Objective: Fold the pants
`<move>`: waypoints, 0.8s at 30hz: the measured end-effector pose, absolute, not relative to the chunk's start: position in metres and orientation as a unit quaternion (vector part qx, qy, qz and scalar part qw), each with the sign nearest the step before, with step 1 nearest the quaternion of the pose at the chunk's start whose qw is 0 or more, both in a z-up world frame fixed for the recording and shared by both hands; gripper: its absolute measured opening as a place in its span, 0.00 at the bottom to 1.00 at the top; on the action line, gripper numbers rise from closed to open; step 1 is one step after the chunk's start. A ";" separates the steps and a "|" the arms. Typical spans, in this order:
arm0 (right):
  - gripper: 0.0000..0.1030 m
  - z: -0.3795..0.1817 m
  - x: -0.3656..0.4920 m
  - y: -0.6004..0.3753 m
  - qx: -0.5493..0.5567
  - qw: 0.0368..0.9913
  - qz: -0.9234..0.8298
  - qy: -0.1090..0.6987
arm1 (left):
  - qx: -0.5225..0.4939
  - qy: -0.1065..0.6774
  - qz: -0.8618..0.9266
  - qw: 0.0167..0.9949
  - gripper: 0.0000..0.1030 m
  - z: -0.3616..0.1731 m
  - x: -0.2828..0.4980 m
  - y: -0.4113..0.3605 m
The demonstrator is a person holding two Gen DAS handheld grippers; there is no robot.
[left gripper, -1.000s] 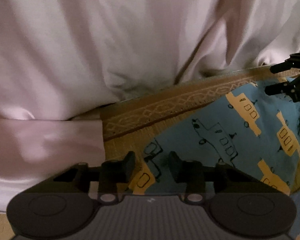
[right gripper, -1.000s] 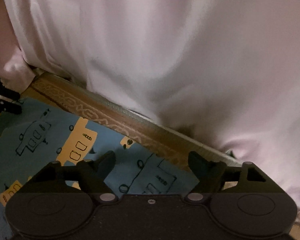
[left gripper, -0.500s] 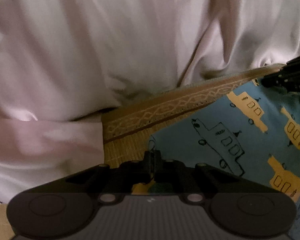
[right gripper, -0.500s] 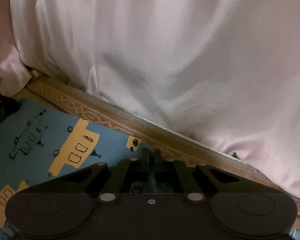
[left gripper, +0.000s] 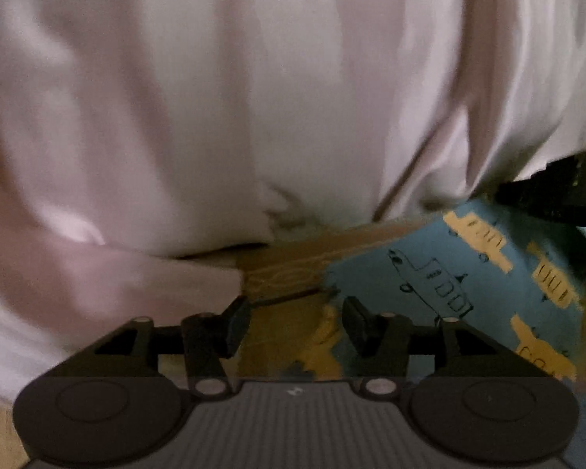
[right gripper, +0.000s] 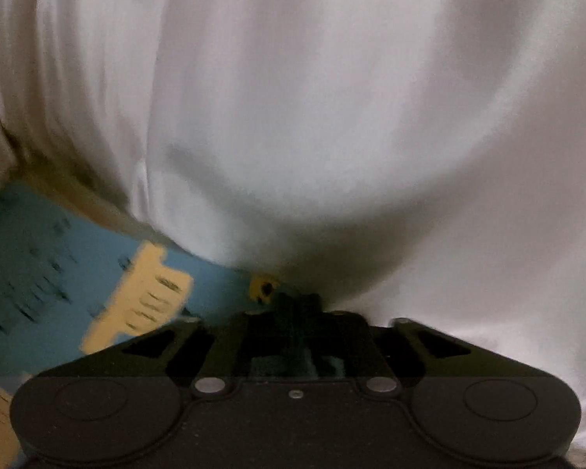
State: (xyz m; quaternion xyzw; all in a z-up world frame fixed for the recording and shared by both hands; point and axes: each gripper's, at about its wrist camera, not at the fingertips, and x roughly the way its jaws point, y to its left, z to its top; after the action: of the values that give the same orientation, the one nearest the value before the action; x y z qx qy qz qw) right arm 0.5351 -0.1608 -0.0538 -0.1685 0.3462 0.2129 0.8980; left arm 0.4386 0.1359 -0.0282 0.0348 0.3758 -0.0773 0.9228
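1. A woven mat (left gripper: 289,269) with a patterned border covers the working surface, and most of both views is filled by the pale garment (left gripper: 254,97) of the person leaning close over it.
2. The pants (left gripper: 449,273), blue cloth printed with yellow and outlined vehicles, lie spread on the mat between the two tools, one edge running near the mat's border.
3. The left gripper (left gripper: 295,322) has opened: half a second ago its fingers were pinched together on a corner of the cloth, and now they stand apart with mat and a scrap of yellow print showing between them. Nothing is held there.
4. The right gripper (right gripper: 295,306) stays clamped, as it was half a second ago; a dark fold of the pants is caught between its closed fingers. Both views are blurred, so the tools are moving.
5. The dark tip of the right gripper also shows at the far right of the left wrist view, over the cloth.
6. My judgement: one corner has been let go while the other is carried on, so either the left grasp slipped or it is being reset. The fold cannot be drawn over evenly until the left side takes the cloth again.
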 end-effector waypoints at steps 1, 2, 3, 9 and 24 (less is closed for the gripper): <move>0.48 -0.051 0.533 -0.163 -0.163 0.900 0.222 0.339 | 0.032 0.372 -0.089 0.923 0.57 -0.025 0.434 0.147; 0.63 -0.048 0.528 -0.163 -0.167 0.900 0.234 0.327 | 0.034 0.368 -0.100 0.924 0.57 -0.023 0.429 0.157; 0.67 -0.045 0.524 -0.163 -0.170 0.899 0.249 0.319 | 0.040 0.365 -0.109 0.924 0.57 -0.021 0.423 0.165; 0.77 -0.038 0.504 -0.147 -0.192 0.873 0.327 0.307 | 0.043 0.384 -0.141 0.912 0.56 -0.026 0.401 0.188; 0.83 -0.055 0.498 -0.104 -0.231 0.856 0.334 0.320 | 0.067 0.441 0.010 0.895 0.20 -0.028 0.405 0.170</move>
State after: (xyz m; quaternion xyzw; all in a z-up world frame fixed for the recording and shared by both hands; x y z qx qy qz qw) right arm 0.4977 -0.1036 -0.0547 -0.2312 0.3203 0.3336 0.8560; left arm 0.4054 0.1699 -0.0281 0.0669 0.4408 0.0102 0.8950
